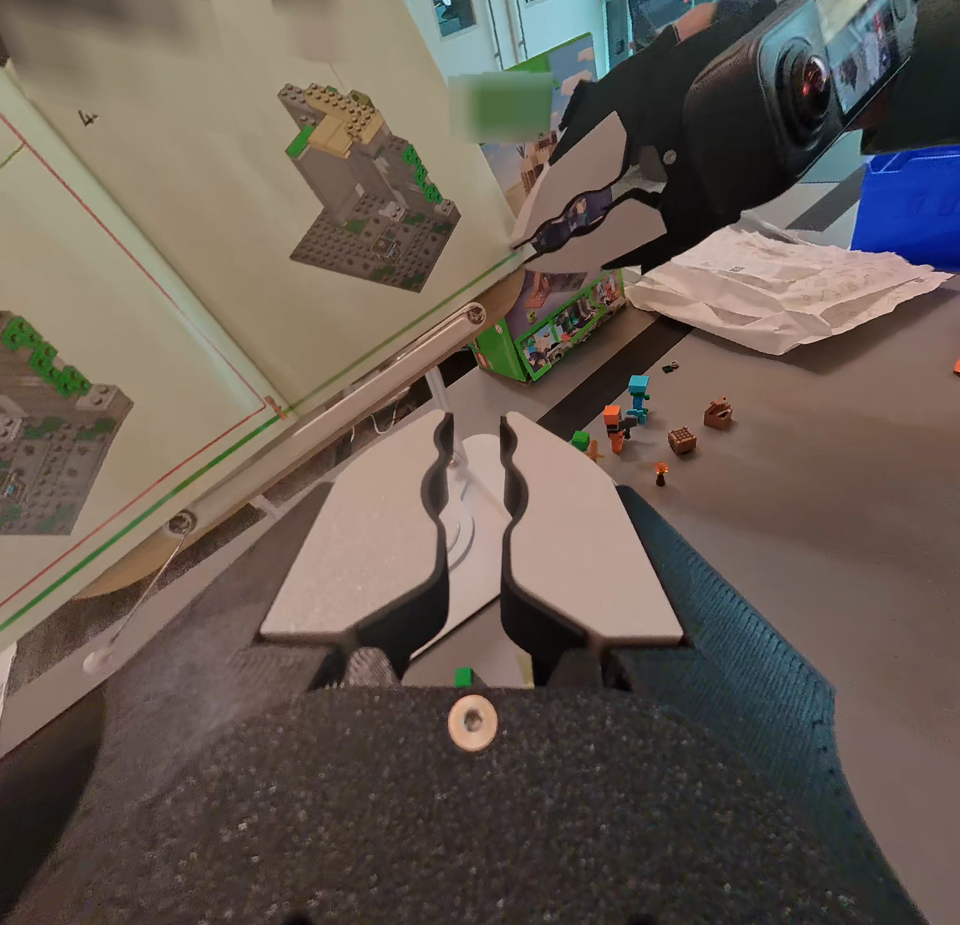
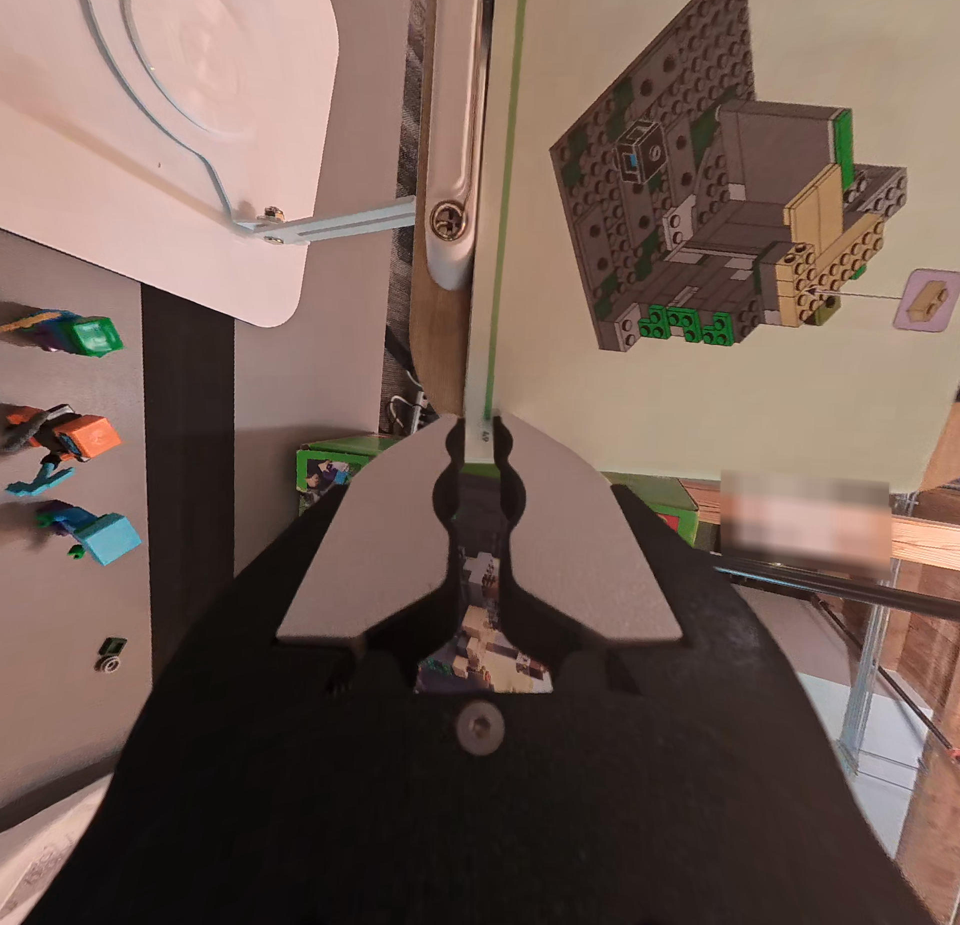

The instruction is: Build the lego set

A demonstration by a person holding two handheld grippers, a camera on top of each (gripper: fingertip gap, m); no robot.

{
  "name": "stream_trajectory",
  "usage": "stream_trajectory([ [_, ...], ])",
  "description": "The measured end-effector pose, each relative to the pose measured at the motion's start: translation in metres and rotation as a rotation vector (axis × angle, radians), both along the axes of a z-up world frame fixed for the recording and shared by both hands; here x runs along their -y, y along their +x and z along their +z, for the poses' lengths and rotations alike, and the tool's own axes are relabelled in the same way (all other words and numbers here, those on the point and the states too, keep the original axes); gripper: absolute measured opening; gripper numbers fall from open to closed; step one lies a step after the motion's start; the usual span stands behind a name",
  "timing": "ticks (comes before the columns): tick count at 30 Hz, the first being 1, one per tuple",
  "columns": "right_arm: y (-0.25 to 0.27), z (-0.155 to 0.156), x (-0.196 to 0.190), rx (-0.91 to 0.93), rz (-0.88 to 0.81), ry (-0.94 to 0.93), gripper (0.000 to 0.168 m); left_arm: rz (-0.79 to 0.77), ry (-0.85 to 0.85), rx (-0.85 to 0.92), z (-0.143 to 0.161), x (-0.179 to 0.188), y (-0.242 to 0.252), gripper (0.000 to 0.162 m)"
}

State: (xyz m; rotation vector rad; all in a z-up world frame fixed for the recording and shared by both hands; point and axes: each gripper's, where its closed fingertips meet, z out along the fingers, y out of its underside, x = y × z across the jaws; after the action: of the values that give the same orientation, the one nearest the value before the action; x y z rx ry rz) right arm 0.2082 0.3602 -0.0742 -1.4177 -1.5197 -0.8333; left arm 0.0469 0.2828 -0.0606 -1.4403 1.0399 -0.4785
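Observation:
The open instruction booklet (image 1: 260, 199) stands on a book stand and shows pictures of a grey, tan and green build. My right gripper (image 2: 478, 425) is shut on the lower corner of the booklet's right page (image 2: 675, 406). It also shows in the left wrist view (image 1: 524, 248), at the page corner. My left gripper (image 1: 476, 422) is open and empty, low in front of the stand. An orange minifigure (image 1: 615, 427), a blue one (image 1: 639, 396) and a green one (image 1: 580, 439) stand on the grey table.
The stand's white base plate (image 2: 156, 121) lies under the booklet. A green set box (image 1: 550, 328) stands behind it. A crumpled white paper bag (image 1: 779, 287) and a blue bin (image 1: 909, 209) are at the right. Two brown pieces (image 1: 681, 440), a torch (image 1: 661, 473) and a small green brick (image 1: 462, 675) lie loose. Spacing between my two grippers at the tips: around 20 cm.

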Motion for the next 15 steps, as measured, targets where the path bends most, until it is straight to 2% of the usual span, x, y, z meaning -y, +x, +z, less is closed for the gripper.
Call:
stream_trajectory([
  [3, 0.001, 0.0, 0.001, 0.008, 0.003, -0.02, 0.0, 0.023, -0.022, 0.029, -0.003, -0.001, -0.01, 0.016],
  [9, 0.0, 0.002, 0.005, -0.022, -0.011, -0.106, 0.0, 0.066, -0.054, 0.042, -0.013, -0.008, -0.03, 0.016],
  [15, -0.009, 0.022, 0.006, -0.171, -0.016, -0.17, 0.0, 0.081, -0.078, 0.055, -0.019, -0.016, -0.039, 0.016],
])
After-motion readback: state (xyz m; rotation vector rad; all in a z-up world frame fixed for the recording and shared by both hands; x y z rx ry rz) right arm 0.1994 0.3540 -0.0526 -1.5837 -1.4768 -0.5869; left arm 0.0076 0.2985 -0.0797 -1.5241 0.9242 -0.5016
